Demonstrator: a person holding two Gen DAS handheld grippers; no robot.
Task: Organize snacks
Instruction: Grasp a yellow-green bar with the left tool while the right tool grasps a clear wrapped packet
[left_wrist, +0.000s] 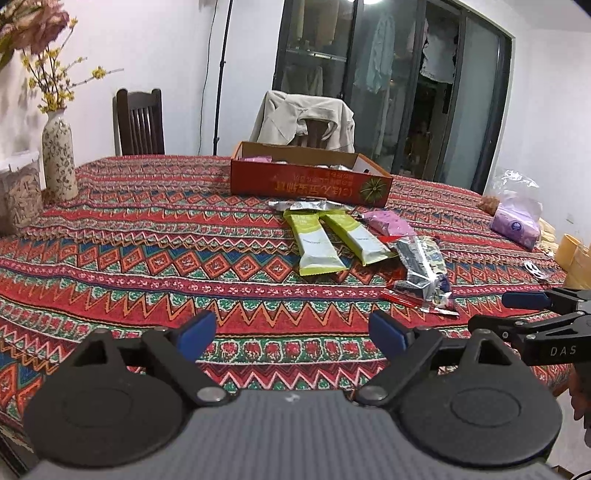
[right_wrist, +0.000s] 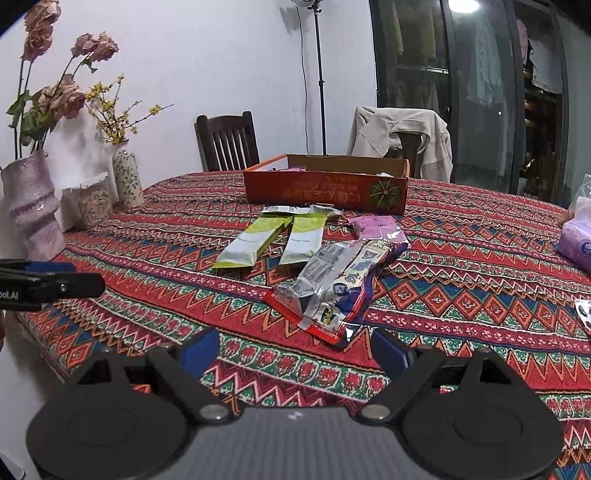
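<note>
A red cardboard box stands open at the far side of the table with some packets inside. In front of it lie loose snacks: two green-and-white packets, a pink packet, silver packets and a silver-blue packet on a red strip. My left gripper is open and empty, low over the near table. My right gripper is open and empty, just short of the silver-blue packet; it also shows in the left wrist view.
A patterned red tablecloth covers the table. Flower vases and a clear jar stand at the left edge. A purple tissue pack and plastic bag lie at the right. Two chairs stand behind the table.
</note>
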